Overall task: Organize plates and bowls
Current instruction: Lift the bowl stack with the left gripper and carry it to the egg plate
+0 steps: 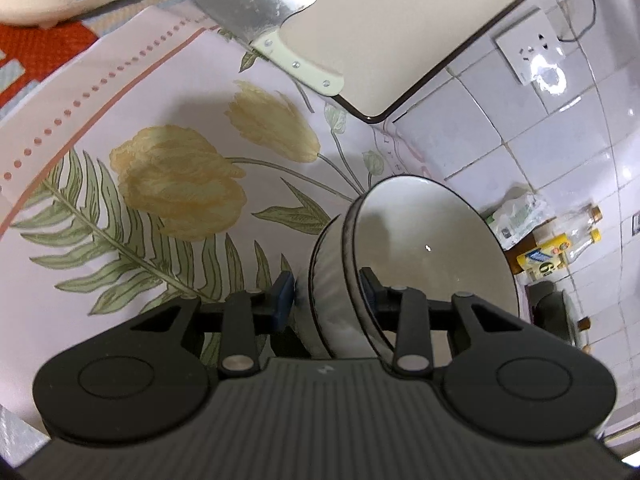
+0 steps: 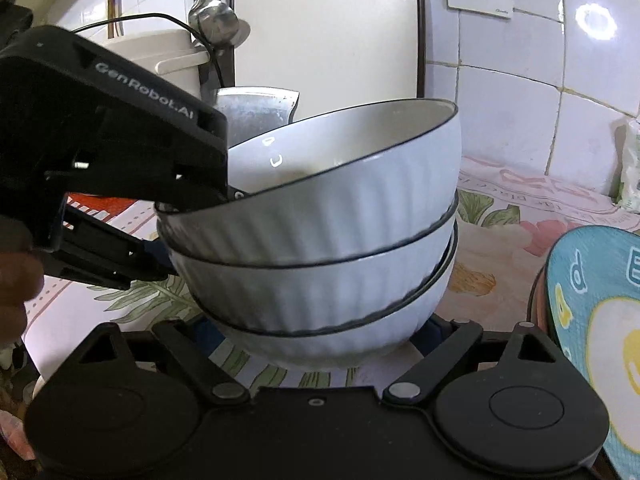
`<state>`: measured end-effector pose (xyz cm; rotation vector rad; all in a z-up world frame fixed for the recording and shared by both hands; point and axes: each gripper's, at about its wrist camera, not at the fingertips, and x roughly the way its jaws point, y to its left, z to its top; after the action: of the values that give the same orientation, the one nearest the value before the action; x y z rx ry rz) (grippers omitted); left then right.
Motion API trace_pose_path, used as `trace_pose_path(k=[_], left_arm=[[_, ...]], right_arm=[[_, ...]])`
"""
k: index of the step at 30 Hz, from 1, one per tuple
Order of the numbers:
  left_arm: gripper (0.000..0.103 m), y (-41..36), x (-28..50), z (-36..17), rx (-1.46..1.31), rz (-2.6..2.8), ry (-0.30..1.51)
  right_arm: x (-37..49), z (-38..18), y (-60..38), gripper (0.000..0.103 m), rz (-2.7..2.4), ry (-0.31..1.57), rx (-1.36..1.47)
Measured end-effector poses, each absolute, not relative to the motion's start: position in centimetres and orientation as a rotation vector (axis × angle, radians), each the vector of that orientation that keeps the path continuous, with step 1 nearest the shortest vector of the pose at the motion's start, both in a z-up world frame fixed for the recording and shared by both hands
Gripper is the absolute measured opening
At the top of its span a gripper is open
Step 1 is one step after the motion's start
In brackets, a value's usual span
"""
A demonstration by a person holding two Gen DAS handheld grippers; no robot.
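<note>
Left hand-held gripper (image 1: 329, 294): narrow gap, blue pads either side of the wall of the top bowl (image 1: 432, 256), one pad outside, one inside the rim. Pads look pressed on it. In the right wrist view the same tool comes in from the left (image 2: 200, 216), upper finger over the rim, lower one under it; the pads themselves are hard to make out there.

Right hand-held gripper (image 2: 320, 344): jaws spread wide around the foot of the bottom bowl (image 2: 320, 344). Its fingertips are hidden behind the bowl's curve — cannot tell whether they touch or grip.

Worktop (image 1: 120, 128): covered by a cloth printed with yellow tulips and fern leaves. The left wrist view shows most of it; the right wrist view only patches.

Bowl stack (image 2: 320, 240): three white ribbed bowls with dark rims, nested, standing on the cloth. The top bowl sits tilted, its left edge lower. Only the right wrist view shows all three; the left wrist view shows the top one and the bowl beneath it edge-on.

Cutting board (image 1: 400, 20): pale, dark-edged, leaning against the tiled wall, cut off at the frame top.

Cleaver (image 1: 256, 4): steel blade, cream handle, resting against the board.

Patterned plate (image 2: 600, 320): blue with a yellow-and-white design, right of the stack, cut off by the frame — seen only in the right wrist view.

Wall socket (image 1: 528, 46): glare spot just beside it.

A blurred hand (image 2: 16, 288) at the left edge.
</note>
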<state>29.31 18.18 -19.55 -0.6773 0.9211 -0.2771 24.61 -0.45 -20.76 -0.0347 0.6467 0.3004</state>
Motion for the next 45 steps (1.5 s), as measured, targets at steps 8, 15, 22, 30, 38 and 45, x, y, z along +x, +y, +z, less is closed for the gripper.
trace_pose_path(k=[8,15,22,30,38,45], left_arm=[[0.033,17.4,28.9,-18.6,-0.564,-0.271,0.901],[0.033,17.2,28.0,-17.1,-0.511,-0.26,0.881],[0.033,16.7,26.7,-13.9,-0.488,-0.264,0.857],[0.033,13.6,24.8,-8.4,-0.478,-0.273,0.829],[0.033,8.4,23.1,-3.6,-0.446,-0.305,0.819],[0.033,2.8,21.9,-2.0,-0.415,-0.355,0.839]], right_arm=[[24.1,-20.7,0.0,0.094,0.338,0.613,-0.102],[23.5,-20.4,-1.0,0.094,0.38,0.572,-0.067],[22.3,-18.1,-1.8,0.094,0.419,0.519,-0.069],[20.3,-13.2,-4.6,0.094,0.423,0.461,-0.062],[18.1,-9.0,-9.3,0.094,0.419,0.428,-0.064],[16.0,-7.1,-14.4,0.094,0.385,0.443,-0.062]])
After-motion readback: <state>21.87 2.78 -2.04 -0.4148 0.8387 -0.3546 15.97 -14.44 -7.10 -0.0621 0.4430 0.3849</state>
